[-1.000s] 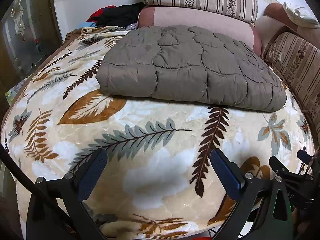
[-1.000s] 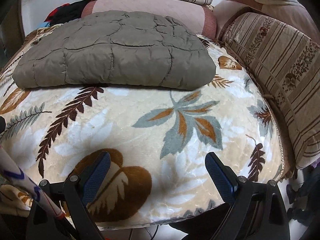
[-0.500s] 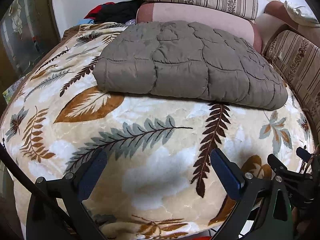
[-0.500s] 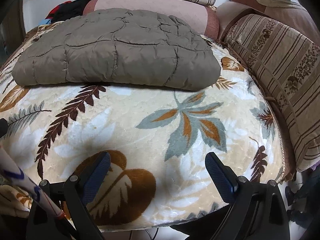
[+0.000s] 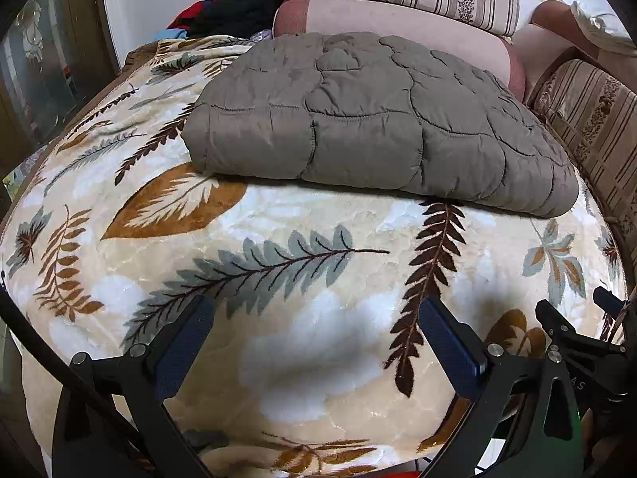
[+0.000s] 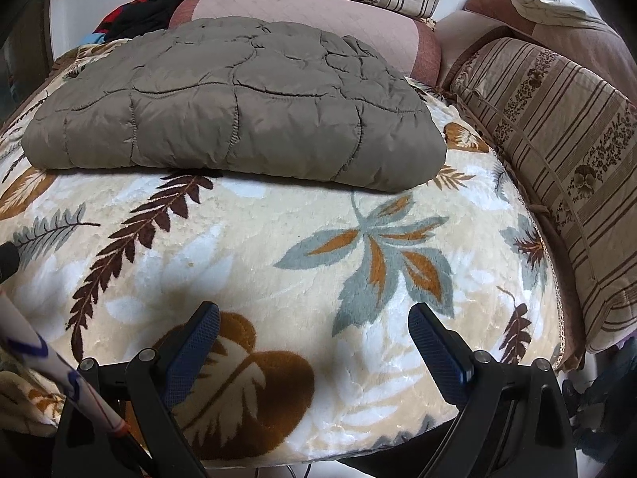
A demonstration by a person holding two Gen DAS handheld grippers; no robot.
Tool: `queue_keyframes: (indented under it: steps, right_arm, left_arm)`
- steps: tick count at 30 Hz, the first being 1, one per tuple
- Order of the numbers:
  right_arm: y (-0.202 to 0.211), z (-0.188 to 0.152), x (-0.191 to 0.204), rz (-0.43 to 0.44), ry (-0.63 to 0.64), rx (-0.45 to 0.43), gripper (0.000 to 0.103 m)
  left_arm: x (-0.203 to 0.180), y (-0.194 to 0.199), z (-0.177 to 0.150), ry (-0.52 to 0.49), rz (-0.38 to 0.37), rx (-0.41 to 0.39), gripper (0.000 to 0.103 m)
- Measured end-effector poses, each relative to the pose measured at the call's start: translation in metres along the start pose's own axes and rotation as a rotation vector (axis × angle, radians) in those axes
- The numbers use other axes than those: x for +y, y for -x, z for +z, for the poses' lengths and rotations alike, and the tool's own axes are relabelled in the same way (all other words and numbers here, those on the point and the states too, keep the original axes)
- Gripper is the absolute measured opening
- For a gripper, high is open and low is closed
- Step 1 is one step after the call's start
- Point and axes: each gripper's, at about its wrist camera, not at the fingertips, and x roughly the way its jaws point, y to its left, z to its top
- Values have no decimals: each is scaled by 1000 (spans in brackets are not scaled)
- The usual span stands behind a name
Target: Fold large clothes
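Quilted jacket (image 5: 370, 119) at twelve o'clock from both grippers, well apart from the fingertips, resting on the leaf-print blanket (image 5: 310, 255) toward the back cushions (image 5: 398, 12). Long axis running nine to three across both views. Left gripper (image 5: 314, 342) spread wide, gripping nothing; right gripper (image 6: 314, 342) likewise spread and bare. Near edge of the jacket seemingly about as far from either tool; nearer arm hard to call. In the left view, the bundle's left corner at about eleven o'clock, right corner out at two; in the right view, left corner at ten, right corner at one.

Grey-brown, puffy, stitched into irregular panels, already doubled into a thick rounded slab with a plump folded front edge. No sleeves or collar showing. Probably slippery and springy, likely to puff open unless pinched deep.
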Motion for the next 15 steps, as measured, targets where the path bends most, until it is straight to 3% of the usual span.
queue_keyframes:
  steps: [15]
  right_arm:
    - [-5,0,4,0,14,5,97]
  left_arm:
    - [4,-5,0,9,-19,10,102]
